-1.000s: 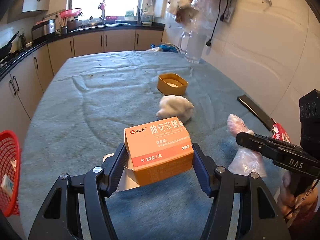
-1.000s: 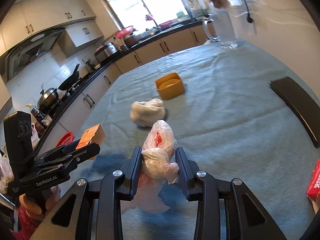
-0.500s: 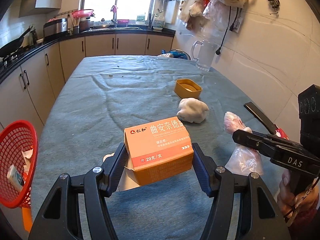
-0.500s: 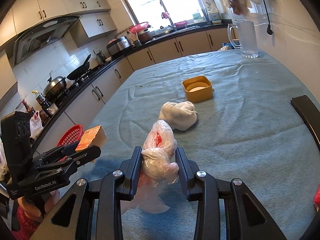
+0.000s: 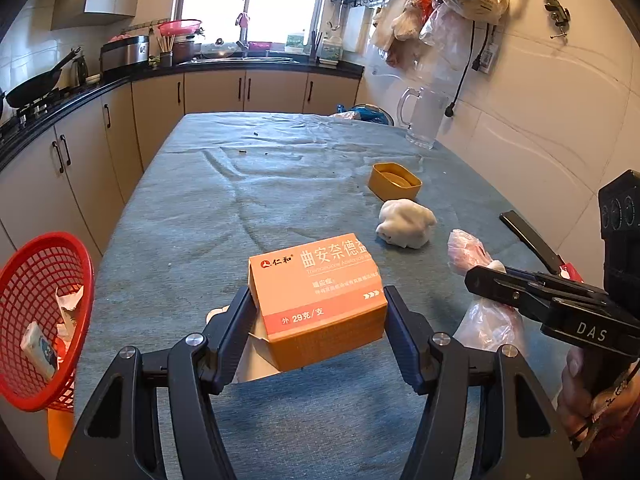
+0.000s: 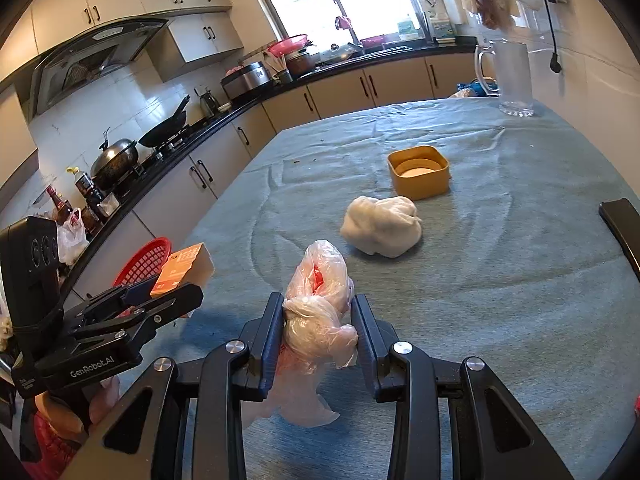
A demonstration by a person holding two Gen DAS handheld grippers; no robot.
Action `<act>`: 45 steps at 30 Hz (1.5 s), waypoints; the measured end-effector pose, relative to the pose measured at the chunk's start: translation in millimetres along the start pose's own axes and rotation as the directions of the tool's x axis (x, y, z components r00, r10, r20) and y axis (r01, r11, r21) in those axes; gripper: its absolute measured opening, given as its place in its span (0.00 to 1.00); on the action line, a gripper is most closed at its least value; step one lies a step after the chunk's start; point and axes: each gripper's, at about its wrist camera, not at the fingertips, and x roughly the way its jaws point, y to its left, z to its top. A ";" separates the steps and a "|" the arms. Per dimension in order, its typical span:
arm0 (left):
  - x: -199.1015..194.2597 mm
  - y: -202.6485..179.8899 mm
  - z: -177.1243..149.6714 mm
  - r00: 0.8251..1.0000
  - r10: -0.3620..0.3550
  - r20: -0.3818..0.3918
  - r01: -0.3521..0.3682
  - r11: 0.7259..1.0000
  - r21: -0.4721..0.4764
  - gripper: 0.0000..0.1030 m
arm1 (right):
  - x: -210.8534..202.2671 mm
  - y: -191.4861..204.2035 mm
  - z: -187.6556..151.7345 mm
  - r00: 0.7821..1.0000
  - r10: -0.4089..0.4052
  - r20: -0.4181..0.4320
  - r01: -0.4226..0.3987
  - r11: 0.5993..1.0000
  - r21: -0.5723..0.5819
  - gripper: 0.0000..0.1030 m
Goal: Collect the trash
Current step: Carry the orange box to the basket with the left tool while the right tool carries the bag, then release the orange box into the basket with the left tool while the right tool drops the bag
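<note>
Left gripper (image 5: 318,322): jaws clamped on an orange carton (image 5: 316,296), held clear above the bench (image 5: 240,208); carton's lower flap hangs open. Right gripper (image 6: 318,332): jaws clamped on a crumpled clear plastic bag (image 6: 320,304) with red inside, loose end drooping below the jaws. A red mesh basket (image 5: 36,316) sits off the bench's left edge, below the level of its top, with scraps of paper trash inside. Further along the bench: white wad (image 6: 382,226), just beyond it a yellow tub (image 6: 418,172), the two close but apart. Glass pitcher (image 6: 510,78) at far right corner.
</note>
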 end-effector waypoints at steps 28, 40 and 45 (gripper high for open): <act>-41.8 76.5 -6.4 0.990 0.113 0.083 -0.101 0.986 -0.130 0.61 | 43.1 71.4 18.4 0.996 0.064 -0.059 -0.071 0.992 -0.109 0.36; -78.4 140.0 -17.2 0.970 0.210 0.125 -0.178 0.957 -0.231 0.61 | 69.9 135.9 36.4 0.991 0.112 -0.077 -0.125 0.972 -0.201 0.36; -87.7 169.8 -23.7 0.961 0.245 0.131 -0.201 0.939 -0.280 0.61 | 82.4 163.1 43.9 0.988 0.133 -0.074 -0.147 0.963 -0.227 0.36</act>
